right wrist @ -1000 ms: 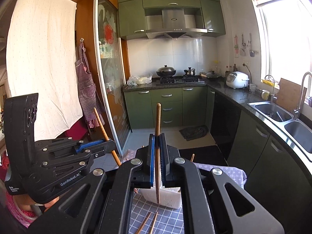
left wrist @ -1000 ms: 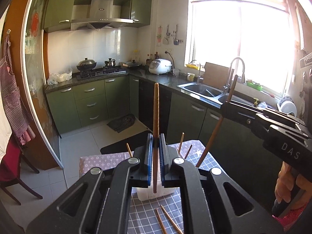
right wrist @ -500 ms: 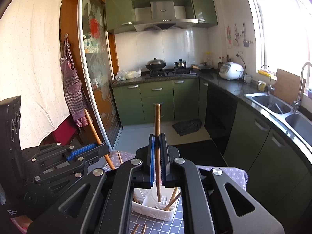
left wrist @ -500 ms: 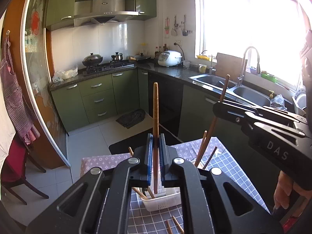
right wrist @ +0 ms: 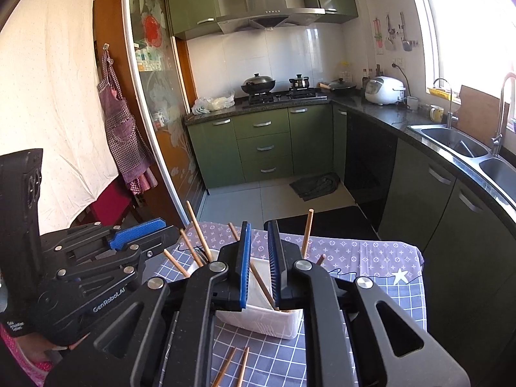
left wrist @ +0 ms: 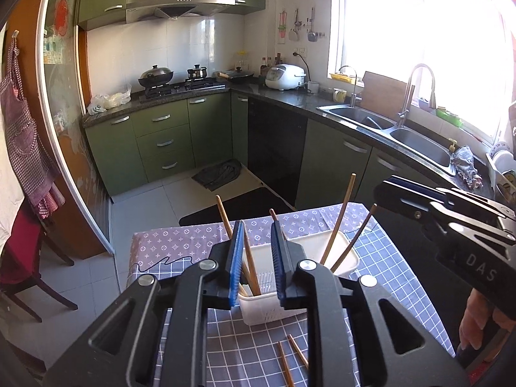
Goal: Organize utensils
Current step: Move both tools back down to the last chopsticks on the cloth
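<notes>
A white plastic basket (left wrist: 342, 258) (right wrist: 258, 320) stands on the checked tablecloth with several wooden chopsticks leaning in it. My left gripper (left wrist: 257, 242) hovers just over its near end, jaws opening. A chopstick (left wrist: 251, 266) stands loose between the pads with its lower end in the basket. My right gripper (right wrist: 259, 242) is over the same basket, jaws opening too. Another chopstick (right wrist: 262, 285) leans free between its pads, down in the basket. Two more chopsticks (left wrist: 292, 356) (right wrist: 233, 367) lie on the cloth in front of the basket.
The small table (left wrist: 180, 245) ends just beyond the basket, with tiled floor and green cabinets (left wrist: 161, 142) past it. A sink counter (left wrist: 403, 135) runs along the right. A red chair (left wrist: 19, 258) stands at the left. A person's hand (left wrist: 474, 322) grips the right handle.
Both grippers came down toward the basket. Their jaws parted, and the chopstick each one was gripping upright slid down and now leans loose in the basket.
</notes>
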Tool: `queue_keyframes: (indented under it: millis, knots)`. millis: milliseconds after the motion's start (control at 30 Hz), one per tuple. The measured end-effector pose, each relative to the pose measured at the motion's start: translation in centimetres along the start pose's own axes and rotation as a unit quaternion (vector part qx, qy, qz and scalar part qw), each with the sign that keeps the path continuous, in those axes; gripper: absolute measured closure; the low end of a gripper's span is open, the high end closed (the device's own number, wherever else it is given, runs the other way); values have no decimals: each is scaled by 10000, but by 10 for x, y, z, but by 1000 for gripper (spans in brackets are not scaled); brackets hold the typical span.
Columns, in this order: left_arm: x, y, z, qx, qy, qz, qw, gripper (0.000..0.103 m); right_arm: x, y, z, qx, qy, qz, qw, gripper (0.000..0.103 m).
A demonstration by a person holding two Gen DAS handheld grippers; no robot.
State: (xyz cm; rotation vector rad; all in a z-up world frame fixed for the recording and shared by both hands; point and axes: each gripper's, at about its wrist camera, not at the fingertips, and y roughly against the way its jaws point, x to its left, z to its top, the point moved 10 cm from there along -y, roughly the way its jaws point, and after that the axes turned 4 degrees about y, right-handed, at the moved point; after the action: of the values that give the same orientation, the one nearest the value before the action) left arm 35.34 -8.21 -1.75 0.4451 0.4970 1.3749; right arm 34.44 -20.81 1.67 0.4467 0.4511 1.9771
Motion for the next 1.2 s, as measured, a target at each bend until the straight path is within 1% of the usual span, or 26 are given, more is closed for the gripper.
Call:
queue_keyframes:
  millis: [33,100,167,200,233,267,333,433,533,600,667,700,733,767,833,933,1033,1133,1200]
  knots:
    - [-1,6,-1,-15,-10,-5,10000,86,2,13,-3,-60,-17,8,10000,79]
    - [-1,18,-8,13,-8,-12,10000,83,3,34,-14,-107,-47,-13,9999,77]
    - [-1,26,-24,156,-8,22,9999,75,4,51,-34,-75,-73,-104,9999,77]
    - [-1,28,-33,254,-14,16,9997,74,2,57,-46,-35,-86,-180,9998,75]
    - [-1,28,-46,380,-17,14,9993,73,0,63,-61,33,-99,-276,9996,70]
    - [-3,28,-59,508,-3,-12,9987,73,-3,65,-78,140,-111,-381,9991,67]
    - [-5,22,-92,850,28,-115,9963,71,-7,63,-116,464,-117,-538,9974,61]
    - [-10,3,-144,1538,85,-234,9878,67,-17,52,-171,876,-330,-631,9936,59]
    - [-15,-24,-191,2277,278,-327,9728,67,-29,41,-215,1197,-724,-546,9887,59]
    - [-21,-39,-213,2636,358,-376,9632,67,-37,37,-236,1357,-896,-544,9852,59]
    - [-22,-52,-224,2861,401,-308,9569,67,-46,33,-250,1482,-993,-551,9824,58]
    - [-22,-58,-226,2906,416,-239,9556,67,-49,33,-255,1507,-1040,-566,9815,58]
    - [-22,-63,-229,2934,414,-177,9549,69,-52,33,-259,1526,-1086,-568,9807,58]
    - [-23,-68,-230,2956,430,-109,9543,73,-54,33,-262,1541,-1126,-556,9800,58]
    - [-21,-77,-235,3062,518,-14,9506,80,-58,32,-264,1564,-1175,-562,9791,56]
    - [-23,-87,-243,3200,578,56,9456,81,-63,31,-267,1586,-1242,-545,9780,55]
    - [-26,-93,-248,3235,566,127,9444,82,-64,29,-268,1600,-1279,-506,9775,55]
    - [-30,-98,-247,3193,519,204,9460,82,-64,28,-269,1608,-1307,-478,9771,55]
    - [-32,-99,-246,3188,473,269,9462,85,-64,29,-269,1612,-1324,-470,9769,55]
